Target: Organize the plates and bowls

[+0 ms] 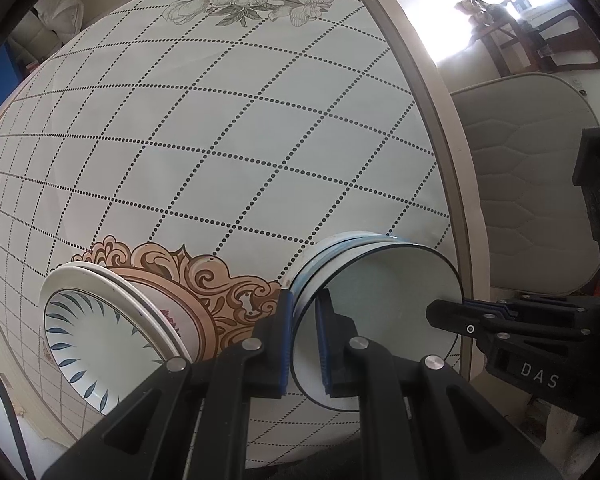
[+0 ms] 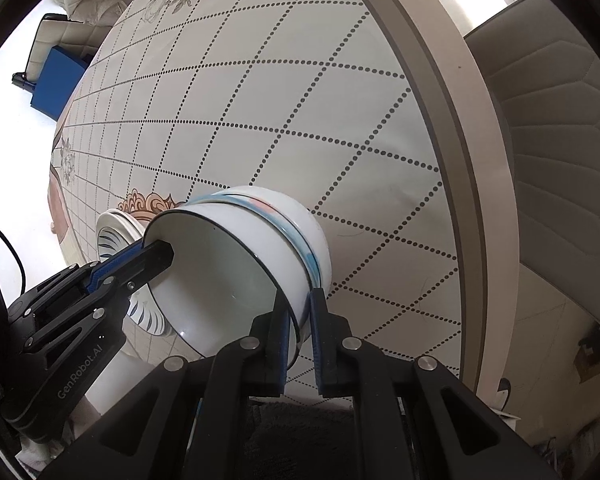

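A white bowl with a thin black rim sits nested on top of other white bowls with blue bands near the table's edge. My left gripper is shut on one side of the top bowl's rim, one finger inside and one outside. On the opposite side of the same rim my right gripper is shut. Beside the bowls lies a stack of plates, the top one with blue leaf strokes.
The round table carries a pale cloth with dotted diamonds and flower prints. A padded chair stands just past the table's edge. A blue box is on the floor beyond the far side.
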`<state>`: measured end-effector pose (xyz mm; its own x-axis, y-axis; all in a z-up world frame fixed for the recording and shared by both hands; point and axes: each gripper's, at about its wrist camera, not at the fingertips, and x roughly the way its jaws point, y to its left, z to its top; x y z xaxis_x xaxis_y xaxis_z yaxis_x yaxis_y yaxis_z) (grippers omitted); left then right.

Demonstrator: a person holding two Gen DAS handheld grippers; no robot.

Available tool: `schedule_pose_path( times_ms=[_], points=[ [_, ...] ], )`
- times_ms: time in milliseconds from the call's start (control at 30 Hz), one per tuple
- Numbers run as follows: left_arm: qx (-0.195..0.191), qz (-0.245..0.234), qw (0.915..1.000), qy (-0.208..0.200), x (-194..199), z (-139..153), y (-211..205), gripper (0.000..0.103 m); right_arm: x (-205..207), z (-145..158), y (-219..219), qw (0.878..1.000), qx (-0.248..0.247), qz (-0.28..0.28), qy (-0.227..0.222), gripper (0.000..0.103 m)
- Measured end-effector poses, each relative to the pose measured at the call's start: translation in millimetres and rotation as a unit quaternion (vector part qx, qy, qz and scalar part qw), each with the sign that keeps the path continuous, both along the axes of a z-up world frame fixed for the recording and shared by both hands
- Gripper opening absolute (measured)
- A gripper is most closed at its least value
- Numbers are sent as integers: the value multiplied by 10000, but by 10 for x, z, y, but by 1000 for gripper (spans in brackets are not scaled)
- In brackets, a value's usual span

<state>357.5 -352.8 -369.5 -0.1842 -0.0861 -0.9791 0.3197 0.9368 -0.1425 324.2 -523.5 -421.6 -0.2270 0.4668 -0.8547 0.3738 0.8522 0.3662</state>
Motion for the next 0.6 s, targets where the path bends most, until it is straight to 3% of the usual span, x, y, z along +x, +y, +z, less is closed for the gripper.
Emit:
schedule_pose_path(
  times_ms=[600],
  points=[
    [148,362,9991,-182,-51,94,64,12,-8,74,52,9996,-176,175,-120,12]
  ],
)
